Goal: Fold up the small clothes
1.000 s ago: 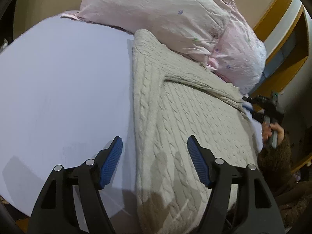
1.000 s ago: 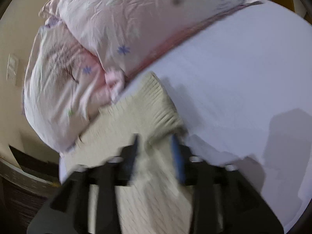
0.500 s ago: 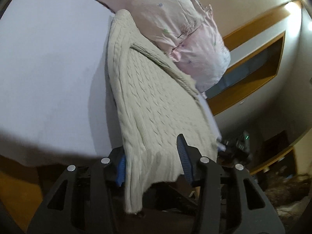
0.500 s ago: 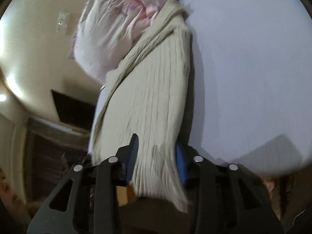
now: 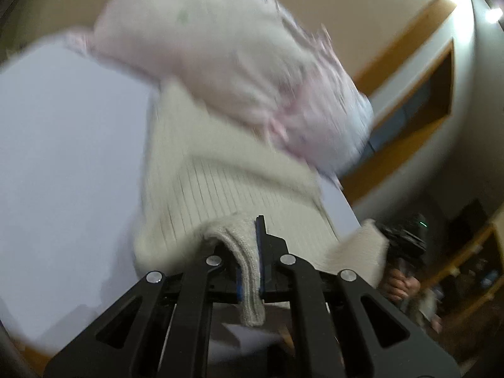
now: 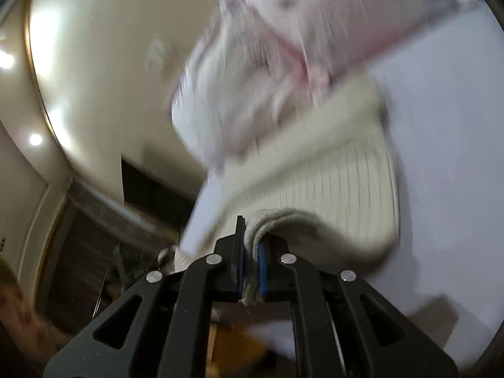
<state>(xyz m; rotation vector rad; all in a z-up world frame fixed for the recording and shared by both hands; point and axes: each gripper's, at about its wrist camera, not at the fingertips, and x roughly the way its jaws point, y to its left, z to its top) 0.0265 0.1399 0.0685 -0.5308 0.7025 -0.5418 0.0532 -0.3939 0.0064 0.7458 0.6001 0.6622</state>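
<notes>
A cream cable-knit sweater [image 5: 226, 189] lies on a pale lilac bed sheet [image 5: 63, 157], its far end under the pink pillows. My left gripper [image 5: 249, 252] is shut on the sweater's near hem, which folds up between the blue pads. My right gripper [image 6: 250, 252] is shut on the other near corner of the sweater [image 6: 340, 189]. It also shows in the left wrist view [image 5: 400, 242], holding a lifted corner. Both views are motion-blurred.
Pink floral pillows [image 5: 236, 63] are piled at the head of the bed, also in the right wrist view [image 6: 283, 47]. A wooden-framed wall recess [image 5: 419, 94] is at the right. The bed sheet [image 6: 447, 157] spreads to the right of the sweater.
Both grippers have closed on the sweater's near hem and now carry it up and forward toward the pillows. The left one stood open over the sweater a second ago.
</notes>
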